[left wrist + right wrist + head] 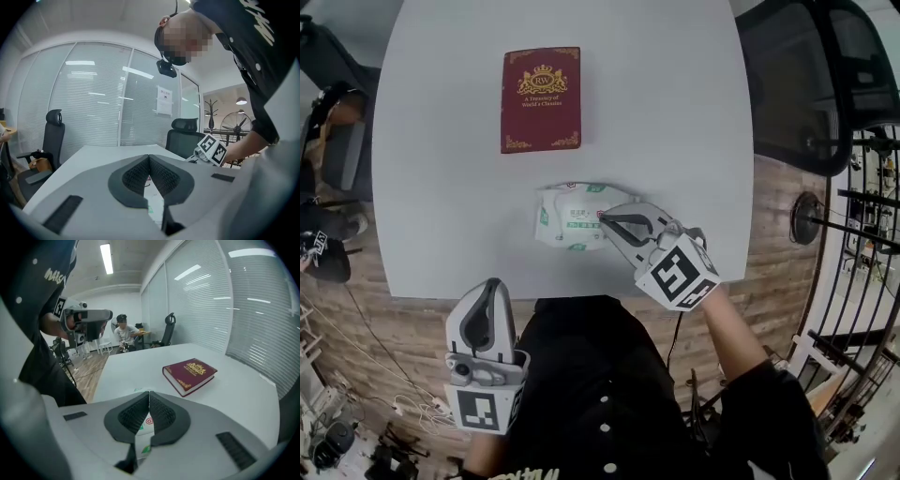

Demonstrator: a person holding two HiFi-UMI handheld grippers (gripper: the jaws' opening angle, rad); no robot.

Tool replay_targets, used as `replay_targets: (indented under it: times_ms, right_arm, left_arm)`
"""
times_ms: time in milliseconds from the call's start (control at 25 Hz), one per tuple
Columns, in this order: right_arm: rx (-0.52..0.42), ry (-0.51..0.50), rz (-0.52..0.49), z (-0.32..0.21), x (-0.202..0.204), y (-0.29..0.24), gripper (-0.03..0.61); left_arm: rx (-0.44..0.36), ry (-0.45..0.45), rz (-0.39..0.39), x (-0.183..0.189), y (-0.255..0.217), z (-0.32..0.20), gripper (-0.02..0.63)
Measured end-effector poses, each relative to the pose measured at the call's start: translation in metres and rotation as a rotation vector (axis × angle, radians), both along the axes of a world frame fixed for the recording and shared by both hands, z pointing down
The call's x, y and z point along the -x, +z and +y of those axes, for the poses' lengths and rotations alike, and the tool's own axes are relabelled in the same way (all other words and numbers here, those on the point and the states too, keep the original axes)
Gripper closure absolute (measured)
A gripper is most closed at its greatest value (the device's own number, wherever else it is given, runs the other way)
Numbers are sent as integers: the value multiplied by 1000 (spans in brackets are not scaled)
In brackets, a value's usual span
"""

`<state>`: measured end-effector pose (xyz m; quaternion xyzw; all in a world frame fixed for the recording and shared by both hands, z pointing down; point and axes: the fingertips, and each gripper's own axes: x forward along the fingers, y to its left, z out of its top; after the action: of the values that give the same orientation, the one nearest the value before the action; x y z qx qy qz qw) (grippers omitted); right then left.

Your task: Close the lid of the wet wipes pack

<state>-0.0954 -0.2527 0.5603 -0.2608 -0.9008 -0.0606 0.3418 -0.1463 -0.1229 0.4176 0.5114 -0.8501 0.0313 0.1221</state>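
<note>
Over the wipes pack (566, 221), the right gripper (602, 217) hovers closed.

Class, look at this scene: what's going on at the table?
A person holds a gripper in each hand. The right gripper, jaws shut and empty, points down over the right side of the wet wipes pack on the table. The left gripper, also shut and empty, hangs beside the person's body, off the table. A red book lies beyond the pack. The lid's state isn't clear.
</note>
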Motion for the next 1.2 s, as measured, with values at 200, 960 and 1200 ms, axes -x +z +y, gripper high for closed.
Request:
replay_targets:
  times_ms: [200,960,1200]
  right_arm:
    - [56,158,-185,-27,4,-72,551]
    - [56,769,-685,-145,-95,-261,551]
    - [29,901,-781,-168,-131,-283,551]
  left_arm:
    - [-27,-17,-26,8,-24,-5,598]
    - [-166,-82,-177,44,-117,-1,598]
    - [-196,-109,-233,52,-138,8,598]
